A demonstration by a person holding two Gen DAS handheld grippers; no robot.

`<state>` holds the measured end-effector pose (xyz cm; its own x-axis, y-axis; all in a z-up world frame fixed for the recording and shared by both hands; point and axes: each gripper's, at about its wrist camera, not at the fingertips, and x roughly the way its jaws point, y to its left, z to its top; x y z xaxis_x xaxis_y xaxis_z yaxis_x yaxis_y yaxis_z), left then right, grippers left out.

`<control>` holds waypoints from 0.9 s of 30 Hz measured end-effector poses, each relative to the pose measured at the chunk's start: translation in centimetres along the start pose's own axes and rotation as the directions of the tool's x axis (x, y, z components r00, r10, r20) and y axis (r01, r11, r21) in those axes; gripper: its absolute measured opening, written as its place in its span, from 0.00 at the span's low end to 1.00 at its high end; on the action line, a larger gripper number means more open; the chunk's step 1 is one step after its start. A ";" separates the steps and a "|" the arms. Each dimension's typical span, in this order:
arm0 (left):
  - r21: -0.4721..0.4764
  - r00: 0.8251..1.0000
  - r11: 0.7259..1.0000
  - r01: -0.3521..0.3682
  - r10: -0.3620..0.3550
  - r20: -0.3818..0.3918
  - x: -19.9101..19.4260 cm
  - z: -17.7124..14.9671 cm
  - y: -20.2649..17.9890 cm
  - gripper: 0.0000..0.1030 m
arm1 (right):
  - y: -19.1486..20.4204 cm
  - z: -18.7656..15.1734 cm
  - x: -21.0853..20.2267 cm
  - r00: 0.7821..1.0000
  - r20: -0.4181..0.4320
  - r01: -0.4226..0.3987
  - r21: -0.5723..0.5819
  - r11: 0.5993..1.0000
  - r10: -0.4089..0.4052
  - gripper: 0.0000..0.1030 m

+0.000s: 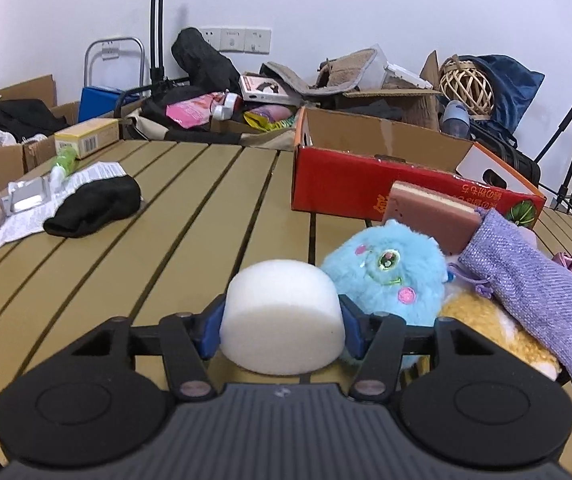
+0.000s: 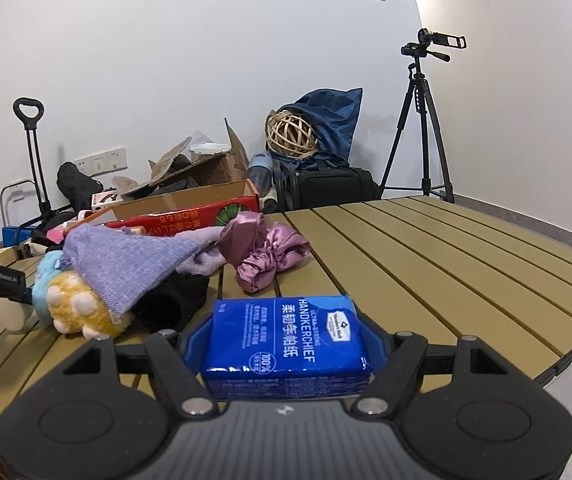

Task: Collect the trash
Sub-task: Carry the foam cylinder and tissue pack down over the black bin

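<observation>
My left gripper (image 1: pixel 281 320) is shut on a white foam cylinder (image 1: pixel 281 316), held just above the slatted table (image 1: pixel 189 208). My right gripper (image 2: pixel 283 340) is shut on a blue handkerchief tissue pack (image 2: pixel 286 336), low over the table (image 2: pixel 426 252). An open red cardboard box (image 1: pixel 370 176) stands at the far right of the left wrist view; it also shows in the right wrist view (image 2: pixel 189 212). The left gripper with the foam cylinder (image 2: pixel 9 312) shows at the left edge of the right wrist view.
A blue plush toy (image 1: pixel 386 272), a yellow plush (image 1: pixel 494 328), a purple knit pouch (image 1: pixel 542 292) and a brown sponge block (image 1: pixel 430 216) lie right of the left gripper. A black sock (image 1: pixel 93 208), leaflet (image 1: pixel 25 216) and blister pack (image 1: pixel 27 196) lie left. Pink satin cloth (image 2: pixel 265 256) lies ahead of the right gripper.
</observation>
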<state>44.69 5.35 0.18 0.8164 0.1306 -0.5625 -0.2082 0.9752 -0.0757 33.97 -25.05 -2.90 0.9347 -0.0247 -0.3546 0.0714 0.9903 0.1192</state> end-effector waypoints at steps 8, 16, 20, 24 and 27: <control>0.030 0.999 0.999 0.010 -0.011 0.048 -3.4 -0.6 -0.1 0.56 | -0.5 0.1 -1.4 1.000 0.003 -0.020 0.013 1.000 0.020 0.70; 0.032 0.997 0.999 0.036 -0.039 0.073 -6.7 -2.3 0.6 0.56 | -0.7 0.2 -3.4 0.999 0.017 -0.049 0.008 0.999 0.049 0.70; 0.047 0.994 0.998 0.034 -0.039 0.103 -8.7 -2.8 0.5 0.56 | -0.7 0.1 -4.6 0.998 0.024 -0.060 0.002 0.998 0.060 0.70; 0.069 0.991 0.997 0.044 -0.052 0.125 -10.8 -3.4 0.3 0.56 | -0.4 -0.1 -5.8 0.997 0.025 -0.074 -0.008 0.997 0.074 0.70; 0.079 0.990 0.996 0.052 -0.062 0.129 -12.1 -4.5 0.6 0.56 | 0.0 -0.2 -6.5 0.996 0.022 -0.086 -0.019 0.996 0.086 0.70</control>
<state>32.26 3.55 3.24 0.8903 0.0921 -0.4459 -0.1225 0.9917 -0.0398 27.82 -24.91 -0.76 0.9449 0.0577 -0.3223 -0.0157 0.9912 0.1313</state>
